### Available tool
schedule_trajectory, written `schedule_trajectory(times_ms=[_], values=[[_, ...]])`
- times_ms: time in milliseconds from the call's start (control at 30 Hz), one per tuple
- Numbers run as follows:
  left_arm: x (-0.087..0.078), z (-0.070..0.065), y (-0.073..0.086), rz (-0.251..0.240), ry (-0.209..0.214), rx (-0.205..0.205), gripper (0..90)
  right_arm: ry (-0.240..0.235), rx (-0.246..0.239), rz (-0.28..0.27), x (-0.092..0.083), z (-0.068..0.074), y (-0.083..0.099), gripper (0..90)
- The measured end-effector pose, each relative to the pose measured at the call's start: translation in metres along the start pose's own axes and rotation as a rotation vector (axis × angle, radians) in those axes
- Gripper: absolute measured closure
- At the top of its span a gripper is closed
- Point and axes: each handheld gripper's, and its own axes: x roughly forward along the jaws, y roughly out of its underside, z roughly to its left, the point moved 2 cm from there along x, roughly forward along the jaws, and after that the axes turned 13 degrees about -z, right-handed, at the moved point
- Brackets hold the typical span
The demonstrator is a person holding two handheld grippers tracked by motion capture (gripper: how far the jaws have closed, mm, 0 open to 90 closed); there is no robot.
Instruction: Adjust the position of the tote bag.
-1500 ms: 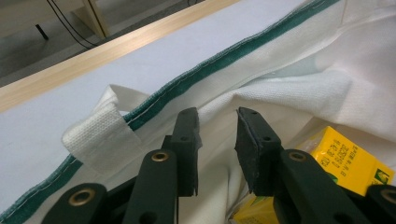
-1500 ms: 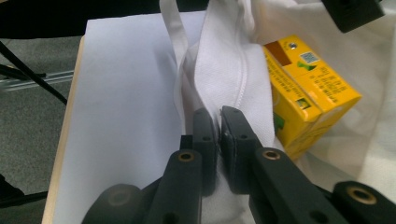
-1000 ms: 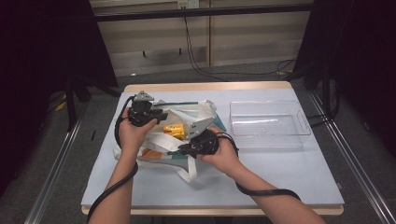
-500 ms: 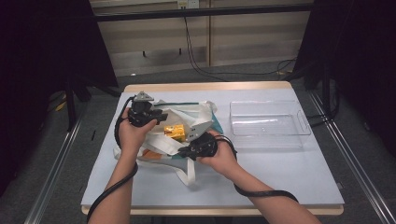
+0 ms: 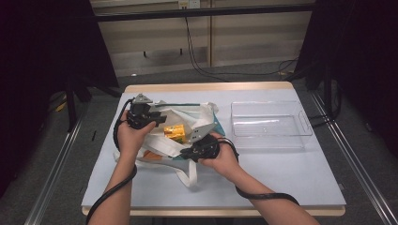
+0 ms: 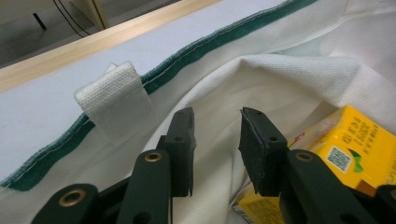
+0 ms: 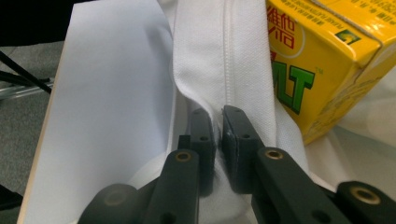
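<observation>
Right tool (image 7: 218, 122): jaws pinched together on a fold of the white bag (image 5: 187, 117) fabric at the near edge of its opening; held in the person's right hand (image 5: 224, 159). In the high view it (image 5: 199, 149) sits at the bag's near right side.

Left tool (image 6: 216, 135): jaws apart, nothing pressed between them, white cloth lying behind the gap; held in the left hand (image 5: 132, 137) at the bag's far left side, seen there in the high view (image 5: 155, 118).

White bag (image 6: 280, 79): cloth tote with green trim (image 6: 70, 140) along its edge and a white strap loop (image 6: 114, 100); lies crumpled on the left half of the table (image 5: 291, 173), mouth spread between both tools.

Yellow carton (image 5: 174, 132): drink box, lying inside the open bag, between the two tools; close beside the right tool's jaws (image 7: 322, 65) and just right of the left tool's jaws (image 6: 355, 144).

Clear tray (image 5: 300, 140): transparent plastic bin, on the table to the right of the bag, apart from it.
</observation>
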Motion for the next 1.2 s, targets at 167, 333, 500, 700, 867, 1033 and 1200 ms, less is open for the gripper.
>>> schedule_trajectory(times_ms=[167, 333, 500, 700, 867, 1033, 1200], values=[[-0.001, 0.001, 0.001, 0.013, 0.009, 0.026, 64.8, 0.001, 0.045, -0.041, -0.007, 0.002, -0.008, 77.0], [0.002, 0.001, 0.004, 0.020, 0.015, 0.017, 64.8, 0.024, 0.080, -0.085, -0.015, 0.003, -0.024, 60.5], [0.002, 0.001, 0.004, 0.023, 0.013, 0.018, 64.8, 0.065, 0.092, -0.099, -0.016, 0.000, -0.038, 47.3], [0.000, 0.001, 0.001, 0.008, 0.015, 0.012, 64.8, 0.090, 0.101, -0.023, -0.001, -0.002, -0.032, 48.0], [-0.005, 0.001, -0.005, -0.011, 0.004, 0.015, 63.7, 0.080, 0.056, 0.028, 0.006, -0.001, -0.021, 68.2], [-0.002, 0.002, -0.006, -0.013, -0.001, 0.020, 62.5, 0.053, 0.030, 0.006, 0.002, 0.000, -0.020, 85.7], [0.004, 0.001, -0.004, 0.009, 0.011, 0.027, 62.6, 0.027, -0.014, 0.031, 0.002, 0.007, -0.020, 86.3]])
